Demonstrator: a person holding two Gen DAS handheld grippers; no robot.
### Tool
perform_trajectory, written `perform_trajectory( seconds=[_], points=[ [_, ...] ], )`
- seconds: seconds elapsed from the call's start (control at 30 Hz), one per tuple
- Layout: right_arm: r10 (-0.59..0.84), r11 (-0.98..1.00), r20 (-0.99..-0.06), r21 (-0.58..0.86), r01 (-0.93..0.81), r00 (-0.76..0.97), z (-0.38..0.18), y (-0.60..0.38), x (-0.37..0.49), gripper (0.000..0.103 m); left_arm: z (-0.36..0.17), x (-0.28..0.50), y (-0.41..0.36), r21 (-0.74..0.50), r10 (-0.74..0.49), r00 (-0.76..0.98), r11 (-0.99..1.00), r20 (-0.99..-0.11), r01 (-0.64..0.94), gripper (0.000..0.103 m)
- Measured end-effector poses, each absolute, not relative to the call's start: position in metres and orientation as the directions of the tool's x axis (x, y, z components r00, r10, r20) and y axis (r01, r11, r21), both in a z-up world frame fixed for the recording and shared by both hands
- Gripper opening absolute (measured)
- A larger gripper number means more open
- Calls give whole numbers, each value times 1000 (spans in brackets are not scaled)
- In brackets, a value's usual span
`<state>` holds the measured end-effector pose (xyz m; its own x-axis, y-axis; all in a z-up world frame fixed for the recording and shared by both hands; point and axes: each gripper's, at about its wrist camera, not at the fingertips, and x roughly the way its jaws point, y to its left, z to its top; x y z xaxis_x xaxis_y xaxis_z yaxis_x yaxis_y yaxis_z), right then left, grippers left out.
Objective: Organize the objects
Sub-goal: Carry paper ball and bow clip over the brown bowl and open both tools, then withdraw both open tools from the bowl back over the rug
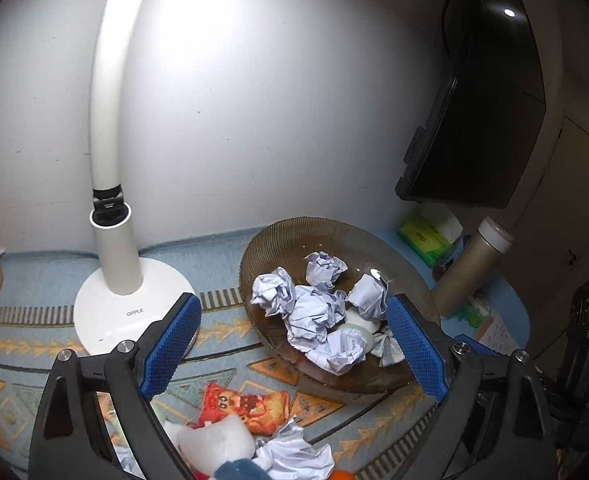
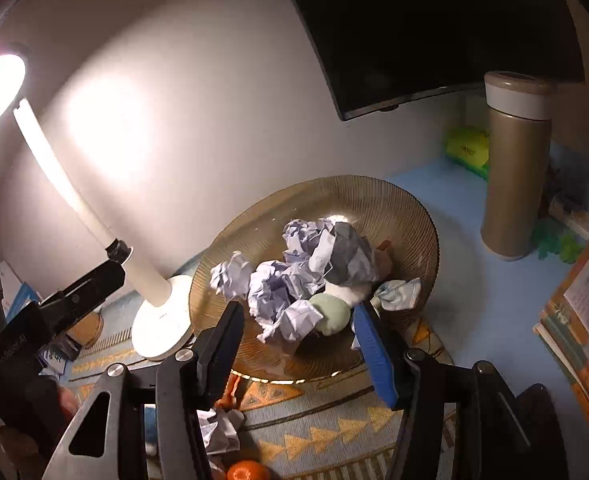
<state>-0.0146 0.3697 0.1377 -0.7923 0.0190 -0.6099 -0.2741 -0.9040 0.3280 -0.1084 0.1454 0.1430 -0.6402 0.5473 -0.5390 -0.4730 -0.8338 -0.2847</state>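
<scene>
A brown ribbed glass plate [image 1: 278, 232] [image 2: 374, 192] on the patterned mat holds several crumpled paper balls [image 1: 314, 312] [image 2: 290, 280], a pale green round thing [image 2: 330, 314] and a checked scrap [image 1: 388, 348]. My left gripper [image 1: 294, 304] hangs open and wide above the plate's near side, with nothing pressed between its blue pads. My right gripper [image 2: 300, 308] is open over the same pile, clear of the paper. On the mat in front of the plate lie a red snack packet [image 1: 242, 404], a loose paper ball [image 1: 294, 456] [image 2: 218, 428], a white soft lump [image 1: 218, 440] and an orange [image 2: 248, 472].
A lit white desk lamp [image 1: 106, 312] [image 2: 158, 320] stands left of the plate. To its right are a gold flask [image 1: 474, 268] [image 2: 514, 168], a green tissue pack [image 1: 422, 236] and stacked books [image 2: 574, 320]. A dark monitor [image 1: 474, 120] hangs on the wall behind.
</scene>
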Motion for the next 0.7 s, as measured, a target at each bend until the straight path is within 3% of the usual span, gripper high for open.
perform_trajectory(
  seconds=[0.17, 0.33, 0.4, 0.5, 0.7],
  points=[
    [5, -960, -529, 234, -152, -849, 152, 314, 33, 58, 163, -42, 79, -263, 480, -749, -877, -457, -401, 94],
    [-15, -989, -426, 140, -49, -905, 138, 258, 77, 82, 133, 23, 14, -215, 184, -892, -971, -414, -101, 94],
    [-48, -990, -428, 140, -14, -903, 121, 242, 85, 82, 107, 35, 2, -194, 107, -896, -981, -430, -24, 94],
    [-65, -991, -491, 132, -1, -869, 94, 225, 78, 80, 70, 35, -5, -186, 109, -848, -983, -518, -13, 93],
    [-47, -996, -557, 93, -6, -829, 60, 214, 70, 77, 40, 39, -3, -205, 153, -812, -978, -563, -42, 93]
  ],
)
